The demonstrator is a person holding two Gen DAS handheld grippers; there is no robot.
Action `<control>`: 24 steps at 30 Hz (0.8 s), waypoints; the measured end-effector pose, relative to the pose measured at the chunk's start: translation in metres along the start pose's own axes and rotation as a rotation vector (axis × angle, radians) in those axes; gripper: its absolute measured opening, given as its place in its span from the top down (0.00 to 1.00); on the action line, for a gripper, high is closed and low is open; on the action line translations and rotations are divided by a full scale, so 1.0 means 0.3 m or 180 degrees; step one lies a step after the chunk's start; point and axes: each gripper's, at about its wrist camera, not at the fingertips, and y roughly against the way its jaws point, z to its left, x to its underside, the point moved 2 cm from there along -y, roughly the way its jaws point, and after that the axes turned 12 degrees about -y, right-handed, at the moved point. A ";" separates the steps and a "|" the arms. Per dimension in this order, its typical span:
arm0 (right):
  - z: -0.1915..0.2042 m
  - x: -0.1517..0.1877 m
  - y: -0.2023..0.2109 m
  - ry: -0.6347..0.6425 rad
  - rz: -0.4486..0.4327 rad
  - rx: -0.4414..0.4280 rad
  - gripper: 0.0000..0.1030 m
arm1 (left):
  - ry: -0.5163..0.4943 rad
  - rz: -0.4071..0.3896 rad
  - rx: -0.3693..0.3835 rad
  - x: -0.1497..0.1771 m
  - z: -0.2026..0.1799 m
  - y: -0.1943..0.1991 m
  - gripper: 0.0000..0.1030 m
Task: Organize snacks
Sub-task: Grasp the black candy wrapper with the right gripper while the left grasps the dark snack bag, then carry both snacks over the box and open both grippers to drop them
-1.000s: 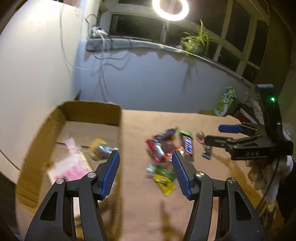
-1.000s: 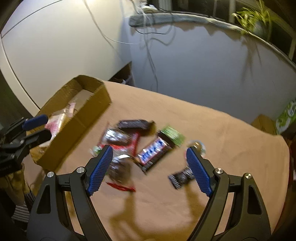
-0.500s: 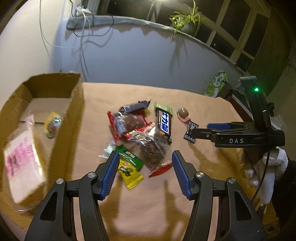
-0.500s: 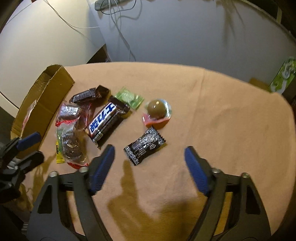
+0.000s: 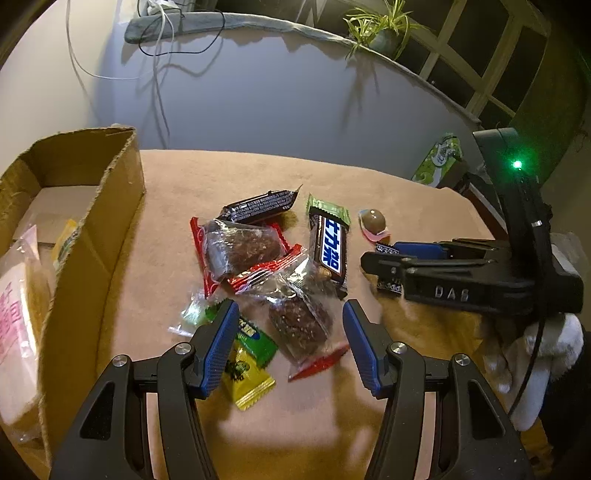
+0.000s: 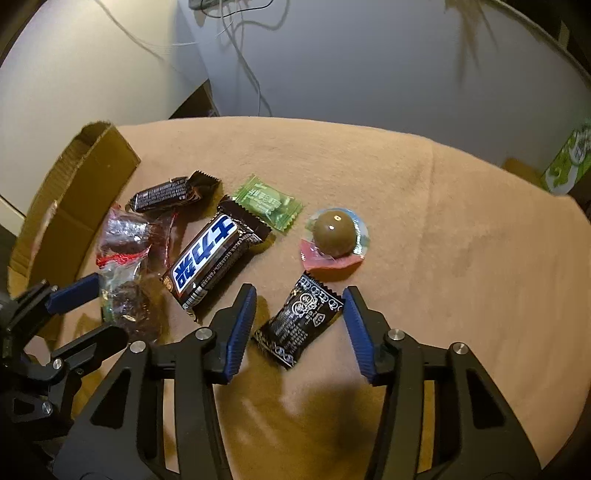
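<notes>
Black candy packet [image 6: 300,319] between right tool [image 6: 300,325] fingers

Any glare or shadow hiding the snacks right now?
Left wrist view: glare on the clear wrappers, contents still readable. Right wrist view: sharp, the fingers cast dark shadows on the cloth beside the small black packet.

Potted plant [image 5: 384,27], dangling cables [image 5: 159,55]
</notes>
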 end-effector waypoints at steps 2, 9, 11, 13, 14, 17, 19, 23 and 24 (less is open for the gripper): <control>0.028 0.002 -0.009 0.0103 -0.0023 0.0087 0.52 | -0.0005 0.0020 0.0001 0.000 -0.002 -0.012 0.51; 0.084 0.036 -0.012 0.0388 -0.0074 0.0227 0.68 | -0.0011 -0.0006 0.0072 0.002 -0.006 -0.025 0.60; 0.085 0.049 -0.007 0.0408 -0.0071 0.0218 0.71 | -0.0038 -0.0022 0.0067 0.001 -0.011 -0.021 0.63; 0.086 0.061 0.001 0.0430 -0.0070 0.0204 0.73 | -0.0034 -0.0032 0.0095 0.000 -0.013 -0.022 0.68; 0.088 0.065 0.005 0.0442 -0.0073 0.0196 0.74 | -0.0034 -0.0038 0.0101 -0.001 -0.015 -0.020 0.68; 0.087 0.080 0.019 0.0428 -0.0077 0.0141 0.74 | -0.0065 -0.0064 0.0102 -0.003 -0.023 -0.010 0.69; 0.076 0.088 0.030 0.0388 -0.0077 0.0077 0.74 | -0.0062 -0.0092 0.0099 -0.002 -0.025 0.003 0.69; 0.058 0.100 0.052 0.0305 -0.0107 -0.0020 0.74 | -0.0076 -0.0147 0.0079 -0.005 -0.023 0.034 0.70; 0.055 0.104 0.063 0.0287 -0.0126 -0.0036 0.75 | -0.0082 -0.0161 0.0068 -0.005 -0.022 0.042 0.70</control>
